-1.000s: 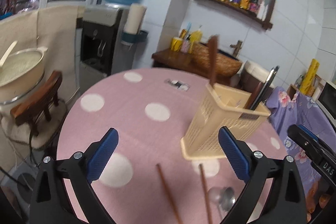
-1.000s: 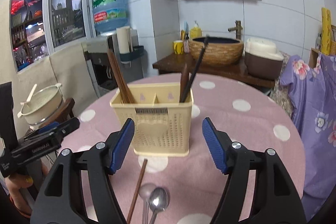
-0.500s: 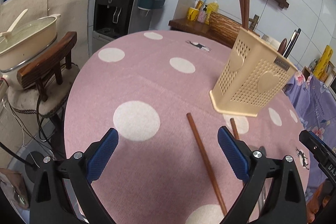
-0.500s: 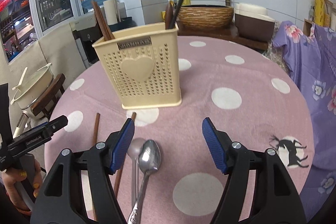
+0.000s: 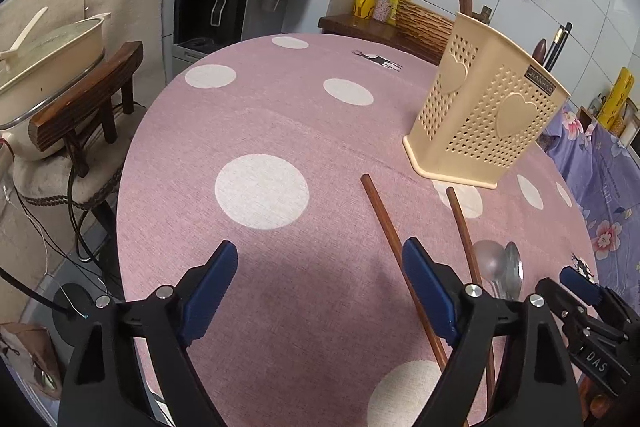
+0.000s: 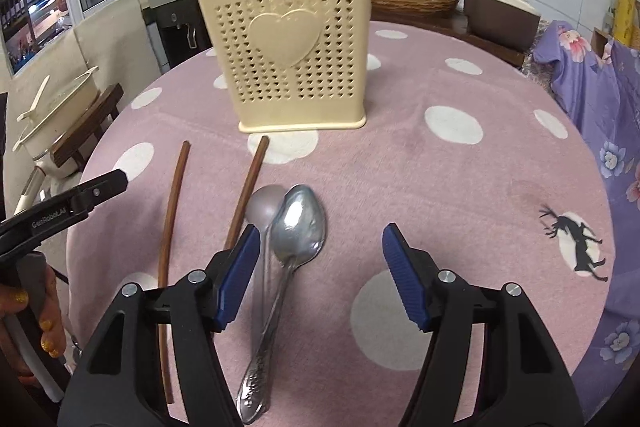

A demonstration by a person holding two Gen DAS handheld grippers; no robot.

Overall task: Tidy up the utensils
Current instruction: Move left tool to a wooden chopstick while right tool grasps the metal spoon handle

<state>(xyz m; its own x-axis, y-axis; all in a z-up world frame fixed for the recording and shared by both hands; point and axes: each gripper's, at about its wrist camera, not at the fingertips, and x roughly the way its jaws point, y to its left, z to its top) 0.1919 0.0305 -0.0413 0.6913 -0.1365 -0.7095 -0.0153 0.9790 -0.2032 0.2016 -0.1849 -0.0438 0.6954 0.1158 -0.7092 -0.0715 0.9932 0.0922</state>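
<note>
Both views have dropped since a second ago: the round table [image 6: 460, 187] with its pink spotted cloth now fills the frames, where the far wall and shelf took up much more of them before. The cream utensil holder [image 6: 296, 51], earlier seen from near rim height with its compartments open to view, now stands upright beyond the loose pieces at the middle of the table, its heart-patterned face on to the right wrist camera. Sticking out of its top: brown chopsticks on the left side, a dark rounded handle and a black handle on the right; how many exactly I cannot tell.

Loose on the cloth, count them: two brown chopsticks, the left chopstick [image 6: 170, 227] and the right chopstick [image 6: 246, 191], lying apart, their far ends close to the holder's foot. Two metal spoons just beside them, the shiny spoon [image 6: 298, 223] partly overlapping the dull spoon [image 6: 265, 205], bowls towards the holder.

The right tongs [image 6: 318, 259] hang apart over the spoon handles, gripping nothing; the shiny spoon lies under the gap. The left tongs [image 5: 320, 277] have just been closing a little, yet stand wide with only bare cloth between them, one chopstick passing by the right-hand pad.
</note>
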